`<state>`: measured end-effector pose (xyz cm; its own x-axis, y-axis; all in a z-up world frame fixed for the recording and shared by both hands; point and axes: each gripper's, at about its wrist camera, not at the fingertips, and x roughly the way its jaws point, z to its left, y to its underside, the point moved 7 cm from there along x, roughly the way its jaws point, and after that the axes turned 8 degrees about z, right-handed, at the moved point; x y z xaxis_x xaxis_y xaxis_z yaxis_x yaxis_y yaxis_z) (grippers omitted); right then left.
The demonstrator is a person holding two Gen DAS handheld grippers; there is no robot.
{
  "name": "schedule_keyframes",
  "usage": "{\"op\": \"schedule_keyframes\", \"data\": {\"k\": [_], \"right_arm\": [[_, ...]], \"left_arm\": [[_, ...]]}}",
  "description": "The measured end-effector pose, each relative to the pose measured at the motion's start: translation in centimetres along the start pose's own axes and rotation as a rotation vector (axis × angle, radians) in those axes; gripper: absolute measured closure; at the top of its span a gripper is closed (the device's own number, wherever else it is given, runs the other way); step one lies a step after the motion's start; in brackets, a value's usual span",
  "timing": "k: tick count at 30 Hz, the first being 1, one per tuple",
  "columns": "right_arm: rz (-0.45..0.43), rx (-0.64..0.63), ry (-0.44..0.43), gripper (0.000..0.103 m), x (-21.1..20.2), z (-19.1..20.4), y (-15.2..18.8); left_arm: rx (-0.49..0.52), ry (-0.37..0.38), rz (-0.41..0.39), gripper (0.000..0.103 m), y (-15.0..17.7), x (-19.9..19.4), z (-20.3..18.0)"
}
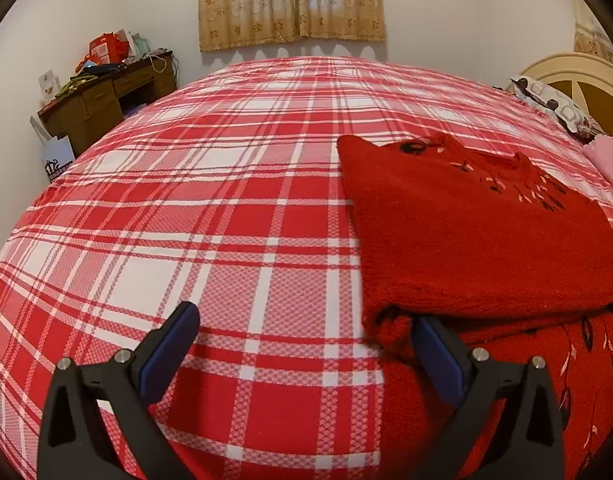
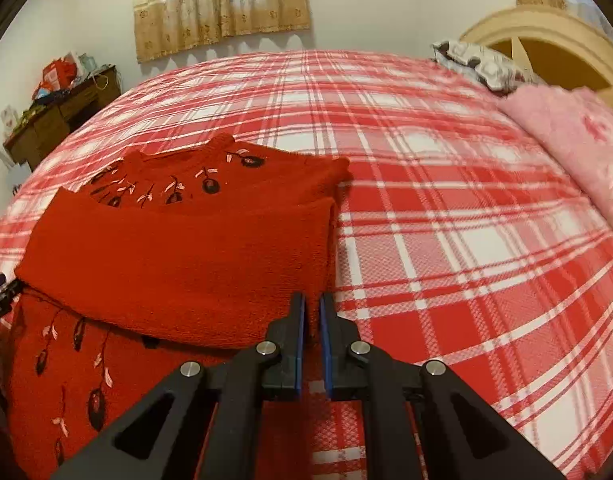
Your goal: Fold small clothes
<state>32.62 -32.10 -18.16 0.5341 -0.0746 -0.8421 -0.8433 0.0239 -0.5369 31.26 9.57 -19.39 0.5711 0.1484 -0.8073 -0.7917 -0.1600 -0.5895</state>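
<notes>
Hand-held grippers framed a red sweater (image 2: pixel 178 264) spread on a bed (image 1: pixel 226 208) covered in a red-and-white plaid sheet. On the right, the hand-held gripper (image 2: pixel 312 300) had its blue-padded jaws drawn nearly together at the sweater's right-hand edge, with a thin strip of red knit showing in the narrow gap between them; whether the pads actually pinched the cloth could not be told from that view. On the left, the hand-held gripper (image 1: pixel 306 320) stood wide open, one blue pad (image 1: pixel 174 344) over bare plaid and the other against the near corner of the folded knit, with nothing clamped between them.

The sweater lay partly folded, a plain panel of knit turned up across its middle, leaving the collar and a ring of embroidered dark berries and pink leaves visible beyond the fold. More of the same embroidery ran along the lower part of the garment nearest the cameras.

A pink blanket (image 2: pixel 578 152) rested near the head of the bed, just beside a patterned pillow (image 2: pixel 482 64) propped against a cream headboard (image 2: pixel 546 36). Beige patterned curtains (image 1: pixel 290 0) hung on the far wall, and a brown wooden desk (image 1: pixel 106 100) piled with bags and boxes stood in the left corner.
</notes>
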Motion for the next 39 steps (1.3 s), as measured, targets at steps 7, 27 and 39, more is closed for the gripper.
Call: {"op": "schedule_keyframes", "data": {"k": [7, 27, 39], "right_arm": [[0.001, -0.026, 0.012, 0.096, 0.0, 0.1, 0.1], [0.007, -0.089, -0.122, 0.057, 0.1, 6.1, -1.5], [0.026, -0.026, -0.128, 0.058, 1.0, 3.9, 1.3]], "left_arm": [[-0.018, 0.055, -0.014, 0.000, 0.4, -0.7, 0.3], [0.027, -0.006, -0.096, 0.000, -1.8, -3.2, -0.9], [0.089, 0.020, -0.015, 0.000, 0.0, -0.8, -2.2]]}}
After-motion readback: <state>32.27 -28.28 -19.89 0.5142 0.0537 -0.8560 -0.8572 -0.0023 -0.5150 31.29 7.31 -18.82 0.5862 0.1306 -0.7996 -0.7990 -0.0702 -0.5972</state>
